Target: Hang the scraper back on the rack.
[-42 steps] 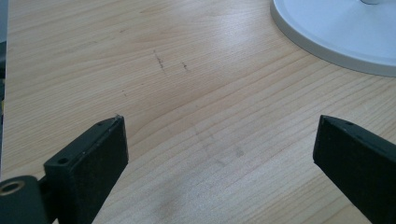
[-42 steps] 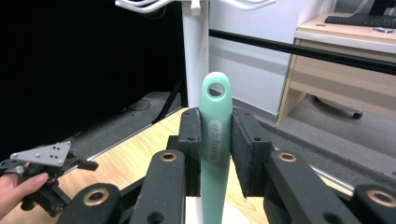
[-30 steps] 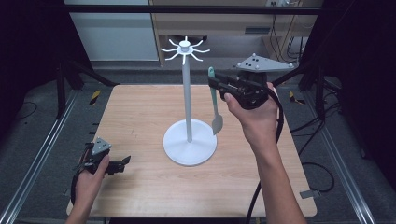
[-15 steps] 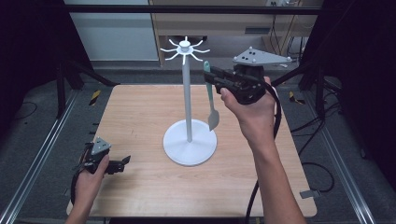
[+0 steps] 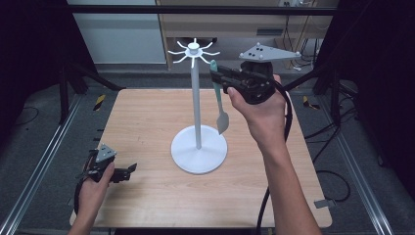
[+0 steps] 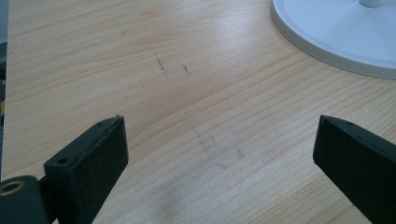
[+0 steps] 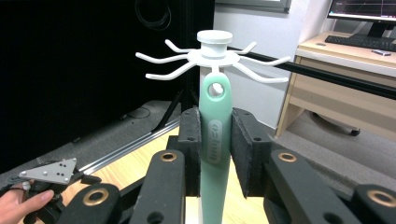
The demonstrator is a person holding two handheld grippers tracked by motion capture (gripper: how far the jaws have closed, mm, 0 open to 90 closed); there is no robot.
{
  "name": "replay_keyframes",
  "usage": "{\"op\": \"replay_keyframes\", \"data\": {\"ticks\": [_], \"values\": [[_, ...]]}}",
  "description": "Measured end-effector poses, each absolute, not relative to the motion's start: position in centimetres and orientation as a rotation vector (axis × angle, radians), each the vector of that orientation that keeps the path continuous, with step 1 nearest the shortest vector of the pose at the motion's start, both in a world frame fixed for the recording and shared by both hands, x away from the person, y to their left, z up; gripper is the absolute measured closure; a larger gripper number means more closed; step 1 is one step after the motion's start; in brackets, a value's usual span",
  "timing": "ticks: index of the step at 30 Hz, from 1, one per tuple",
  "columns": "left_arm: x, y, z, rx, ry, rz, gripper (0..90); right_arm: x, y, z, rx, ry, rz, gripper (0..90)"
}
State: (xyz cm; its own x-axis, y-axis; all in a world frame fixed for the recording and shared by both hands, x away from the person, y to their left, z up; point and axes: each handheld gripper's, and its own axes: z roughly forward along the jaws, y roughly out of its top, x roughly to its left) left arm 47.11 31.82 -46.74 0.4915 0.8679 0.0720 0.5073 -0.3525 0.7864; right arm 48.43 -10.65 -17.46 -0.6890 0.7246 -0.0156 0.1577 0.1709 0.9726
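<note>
Pale wooden table under a dark frame, with a desk and cables behind; white hook stand planted near the middle on its round base.

Right gripper raised to the level of the stand's top, jaws closed on the upper handle of a mint-green spatula. Held high on the handle, seemingly so that the hanging hole stays free above the pads. Spatula hanging roughly upright, blade down, just beside the pole and clear of the table. Seen from the right gripper view, spatula clamped between the two black pads, its hole right below the ring of hooks, lined up with the short hook pointing toward the camera; hole not yet over any hook, as far as can be told. Upright hold and level approach apparently chosen so the hole can slide straight onto a prong.

Left gripper resting low at the near left corner of the table, well apart from the stand. Jaws wide open in the left gripper view, with nothing between them but bare wood; edge of the stand's base at the upper right. Parked out of the way, probably because hanging needs one hand and the heavy base keeps the stand steady by itself.

Judged step: final alignment before hooking. Likely need: a small push forward, then a slight drop to seat the hole. Risk: nudging the thin prongs or the pole and missing the hook.
</note>
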Motion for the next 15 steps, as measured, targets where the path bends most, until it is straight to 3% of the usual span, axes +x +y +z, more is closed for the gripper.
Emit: {"op": "replay_keyframes", "data": {"ticks": [15], "values": [[47.14, 31.84, -46.74, 2.011, 1.134, 0.641, 2.9, 49.06, -10.27, -17.18, 0.845, 2.006, 1.488, 74.7]]}}
